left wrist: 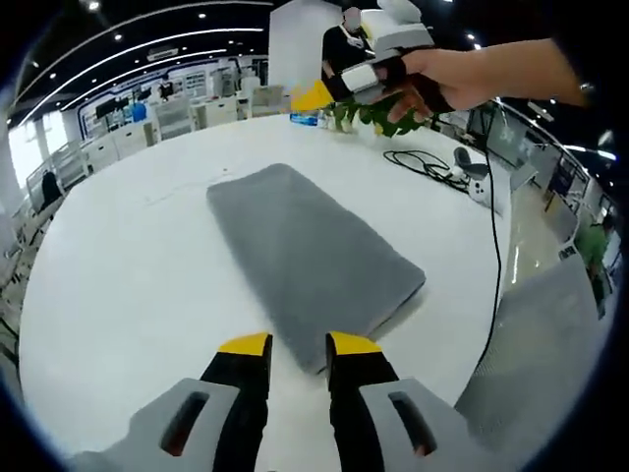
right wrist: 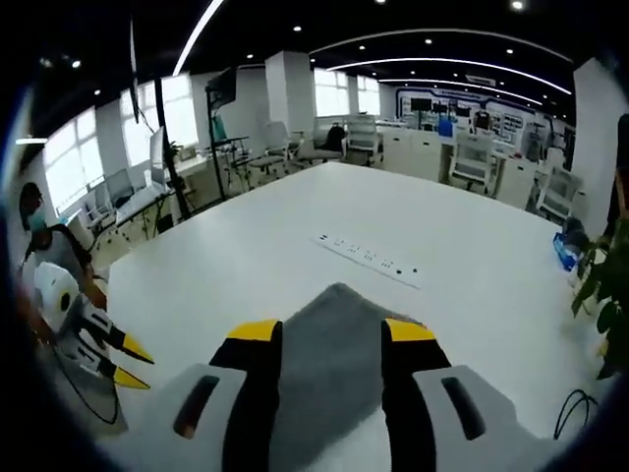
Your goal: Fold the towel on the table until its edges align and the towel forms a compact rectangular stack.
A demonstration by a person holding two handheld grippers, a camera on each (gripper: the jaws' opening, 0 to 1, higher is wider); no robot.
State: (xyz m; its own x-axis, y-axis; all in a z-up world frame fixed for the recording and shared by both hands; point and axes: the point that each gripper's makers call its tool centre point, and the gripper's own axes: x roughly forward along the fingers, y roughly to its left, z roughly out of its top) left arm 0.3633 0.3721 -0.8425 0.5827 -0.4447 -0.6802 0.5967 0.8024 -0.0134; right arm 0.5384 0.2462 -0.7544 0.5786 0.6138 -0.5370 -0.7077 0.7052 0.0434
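Observation:
A grey towel point(left wrist: 305, 256) lies folded into a flat oblong on the round white table point(left wrist: 128, 285). In the left gripper view my left gripper point(left wrist: 298, 344) hovers at the towel's near corner, jaws apart and holding nothing. Across the table a hand holds my right gripper point(left wrist: 329, 90) above the far edge, clear of the towel. In the right gripper view my right gripper point(right wrist: 331, 329) is open, and the towel point(right wrist: 329, 369) shows on the table below the gap between its jaws. The left gripper point(right wrist: 126, 362) shows at the far left with its yellow tips apart.
A green plant point(left wrist: 378, 113) and a small blue item point(left wrist: 305, 118) stand at the table's far edge. Black cables point(left wrist: 423, 162) trail to the right rim. A white power strip point(right wrist: 369, 256) lies mid-table. Office desks and chairs surround the table.

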